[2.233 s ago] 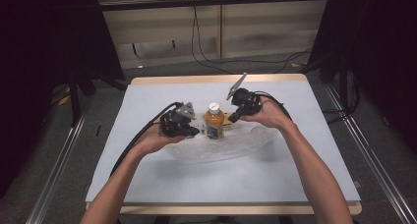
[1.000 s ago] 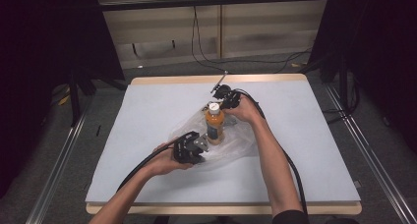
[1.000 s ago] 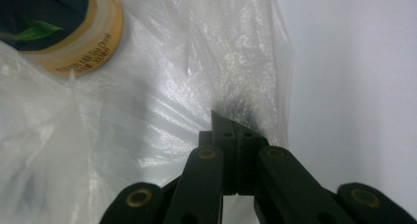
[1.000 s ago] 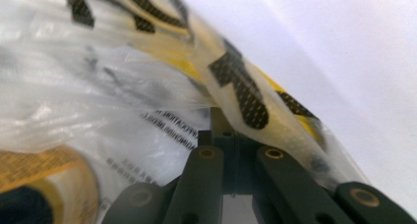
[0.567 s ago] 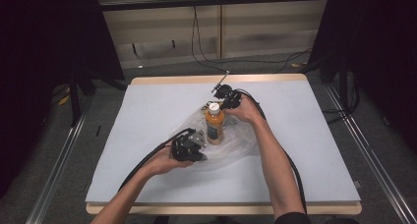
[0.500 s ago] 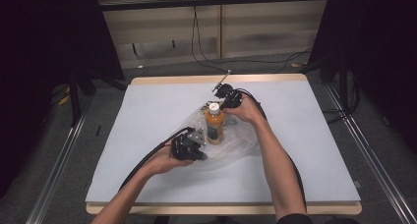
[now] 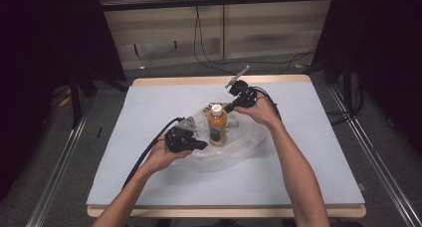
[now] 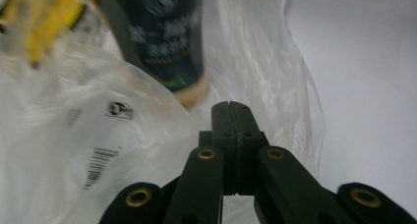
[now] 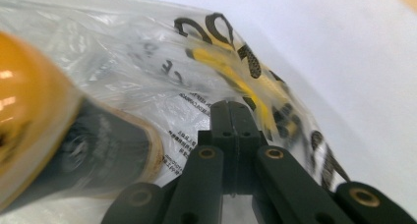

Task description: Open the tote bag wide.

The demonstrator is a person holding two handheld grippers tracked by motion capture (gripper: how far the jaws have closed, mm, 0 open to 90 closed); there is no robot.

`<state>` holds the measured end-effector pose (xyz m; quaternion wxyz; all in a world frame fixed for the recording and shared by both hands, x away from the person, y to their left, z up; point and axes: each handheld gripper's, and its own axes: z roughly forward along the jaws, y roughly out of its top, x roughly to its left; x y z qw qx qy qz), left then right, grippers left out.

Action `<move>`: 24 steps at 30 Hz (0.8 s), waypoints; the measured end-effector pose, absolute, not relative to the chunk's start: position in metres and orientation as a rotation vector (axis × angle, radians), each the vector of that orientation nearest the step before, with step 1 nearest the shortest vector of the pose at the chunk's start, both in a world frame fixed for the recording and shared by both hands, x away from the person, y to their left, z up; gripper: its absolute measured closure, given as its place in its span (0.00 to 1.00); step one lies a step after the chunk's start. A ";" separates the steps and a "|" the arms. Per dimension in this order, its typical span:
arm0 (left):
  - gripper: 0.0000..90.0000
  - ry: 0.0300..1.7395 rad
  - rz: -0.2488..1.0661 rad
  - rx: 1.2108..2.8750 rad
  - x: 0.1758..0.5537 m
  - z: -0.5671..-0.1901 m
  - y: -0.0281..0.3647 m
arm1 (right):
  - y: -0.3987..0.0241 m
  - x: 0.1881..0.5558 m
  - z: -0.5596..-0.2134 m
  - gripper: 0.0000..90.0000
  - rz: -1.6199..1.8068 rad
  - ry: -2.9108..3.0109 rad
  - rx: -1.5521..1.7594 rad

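Note:
An orange-drink bottle with a white cap and dark label stands upright in a clear plastic bag at the middle of the white table. My left gripper is at the bag's near left side, just left of the bottle's base, shut on the film. My right gripper is behind the bottle's cap, shut on the bag's far edge. In the left gripper view the shut gripper pinches the bag below the bottle's label. In the right gripper view the gripper grips the printed bag beside the bottle.
Cables trail from both grippers along the person's forearms. The table's wooden rim runs along the far side, with metal rails left and right of it. Bare tabletop surrounds the bag on all sides.
Both hands have risen a little with the bag's edges. The right gripper has shifted to the right behind the bottle; the left one has moved slightly away from the near edge.

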<state>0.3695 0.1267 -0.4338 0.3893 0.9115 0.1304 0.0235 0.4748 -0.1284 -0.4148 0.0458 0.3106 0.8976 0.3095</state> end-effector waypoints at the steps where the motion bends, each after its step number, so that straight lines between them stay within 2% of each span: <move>1: 1.00 0.332 0.060 2.317 0.369 -0.434 0.127 | -0.131 0.472 -0.413 1.00 0.969 2.720 0.946; 9: 1.00 0.408 0.118 2.156 0.367 -0.422 0.146 | -0.152 0.448 -0.403 1.00 1.128 2.607 0.909; 20: 1.00 0.473 0.197 2.027 0.361 -0.419 0.176 | -0.170 0.417 -0.392 1.00 1.330 2.429 0.903; 21: 1.00 0.489 0.215 2.014 0.360 -0.420 0.179 | -0.173 0.413 -0.392 0.99 1.351 2.412 0.898; 22: 0.98 0.491 0.211 2.006 0.360 -0.420 0.182 | -0.174 0.410 -0.391 0.89 1.354 2.400 0.903; 23: 0.95 0.498 0.212 1.995 0.360 -0.421 0.185 | -0.176 0.408 -0.390 0.87 1.362 2.381 0.922; 24: 0.85 0.529 0.248 1.973 0.358 -0.421 0.190 | -0.181 0.402 -0.388 0.83 1.397 2.342 0.919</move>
